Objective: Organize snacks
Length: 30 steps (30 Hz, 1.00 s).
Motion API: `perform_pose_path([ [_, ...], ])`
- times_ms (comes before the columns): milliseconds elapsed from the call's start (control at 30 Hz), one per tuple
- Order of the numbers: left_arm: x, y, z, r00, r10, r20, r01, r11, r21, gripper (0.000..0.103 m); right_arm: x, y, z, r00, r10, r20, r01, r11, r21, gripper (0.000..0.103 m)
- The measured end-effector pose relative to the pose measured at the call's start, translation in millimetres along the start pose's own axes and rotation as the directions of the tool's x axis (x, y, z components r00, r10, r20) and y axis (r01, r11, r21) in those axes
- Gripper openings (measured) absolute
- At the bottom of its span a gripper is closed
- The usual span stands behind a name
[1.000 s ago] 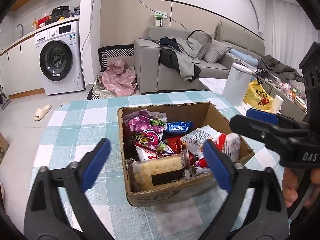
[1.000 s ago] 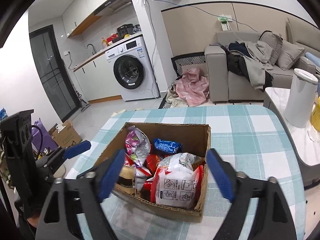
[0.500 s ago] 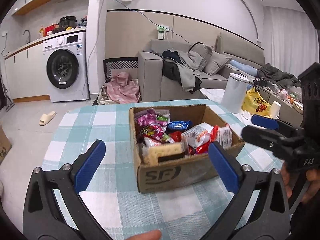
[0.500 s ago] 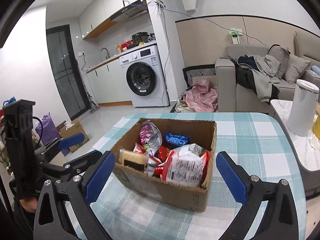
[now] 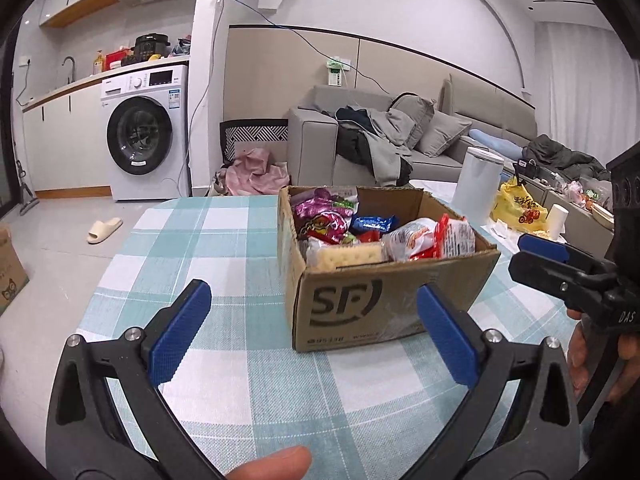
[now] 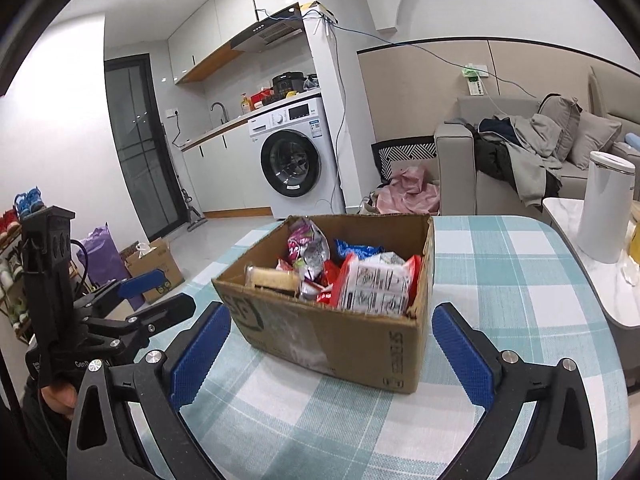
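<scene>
both tongs — left (image 5: 314, 334), right (image 6: 332, 350) — gape empty before the snack box (image 5: 384, 300), right just widened.

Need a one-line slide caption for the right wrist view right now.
Right gripper open and empty before the cardboard box of snacks on the checked tablecloth; left gripper alongside.

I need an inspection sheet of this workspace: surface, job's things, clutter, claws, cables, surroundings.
Surface: table with checked cloth.
Job's things: open cardboard box holding snack packets and crackers.
Clutter: nothing seen on the cloth besides the box.
Claws: left claw open, empty; right claw open, empty, jaws have just been opening.
Cables: blue cable along the wall.
Surroundings: washing machine, sofa with clothes, slipper on the floor.
</scene>
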<state>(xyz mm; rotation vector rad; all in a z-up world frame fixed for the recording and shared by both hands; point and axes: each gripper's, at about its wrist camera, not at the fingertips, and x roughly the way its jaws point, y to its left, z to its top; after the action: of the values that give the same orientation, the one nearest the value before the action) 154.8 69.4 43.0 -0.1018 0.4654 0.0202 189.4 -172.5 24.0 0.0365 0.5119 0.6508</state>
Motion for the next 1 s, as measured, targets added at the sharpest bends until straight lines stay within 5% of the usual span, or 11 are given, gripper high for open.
perform_pose_path([
  [400,-3,0,-22,0.998,0.032,0.057,-0.032,0.999,-0.008,0.102,-10,2,-30,0.994,-0.035,0.104,0.04,0.998,-0.047,0.103],
  [1000,3,-3,-34,0.997,0.042,0.067,-0.043,0.999,0.013,0.102,-13,-2,-42,0.987,-0.069,0.147,0.079,0.995,-0.062,0.103],
])
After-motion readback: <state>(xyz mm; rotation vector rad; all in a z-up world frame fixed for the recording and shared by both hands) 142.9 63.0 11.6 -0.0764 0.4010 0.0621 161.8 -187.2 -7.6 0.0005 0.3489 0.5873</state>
